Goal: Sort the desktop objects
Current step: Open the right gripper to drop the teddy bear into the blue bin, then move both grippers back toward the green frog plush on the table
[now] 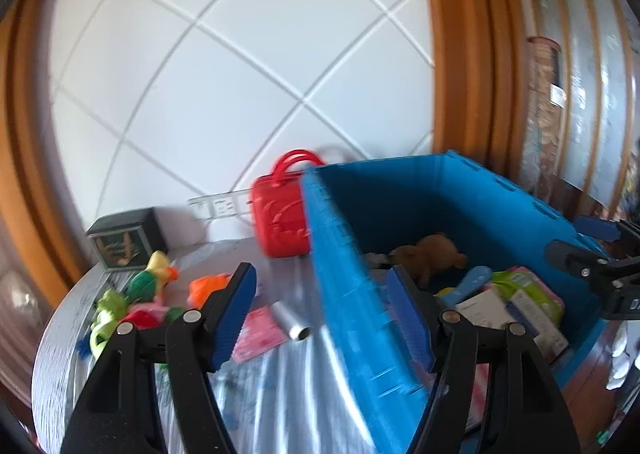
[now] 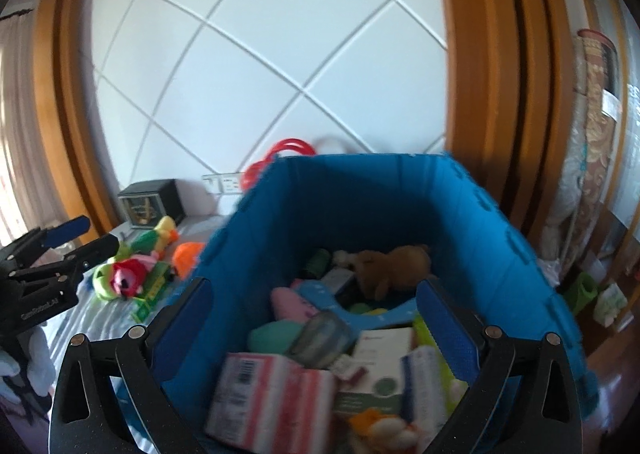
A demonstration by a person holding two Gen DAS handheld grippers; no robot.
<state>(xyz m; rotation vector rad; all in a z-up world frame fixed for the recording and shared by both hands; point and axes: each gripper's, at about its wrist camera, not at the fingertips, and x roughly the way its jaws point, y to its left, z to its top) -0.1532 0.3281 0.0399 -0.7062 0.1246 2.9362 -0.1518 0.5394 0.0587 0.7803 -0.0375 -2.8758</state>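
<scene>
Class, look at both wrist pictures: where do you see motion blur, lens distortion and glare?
Left wrist view: the blue bin is smeared by motion blur, the wall's tile lines bow from fisheye distortion, and the table cover shows streaky glare. Right wrist view: the striped box in the bin is blurred; the wooden frame curves.

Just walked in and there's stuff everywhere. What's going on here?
A person is sorting toys and boxes into a blue bin with two handheld grippers. The right gripper hangs open over the bin, holding nothing. The left gripper is open too, straddling the bin's near wall. Plush toys, a pink pack and a silver tube remain on the table.
</scene>
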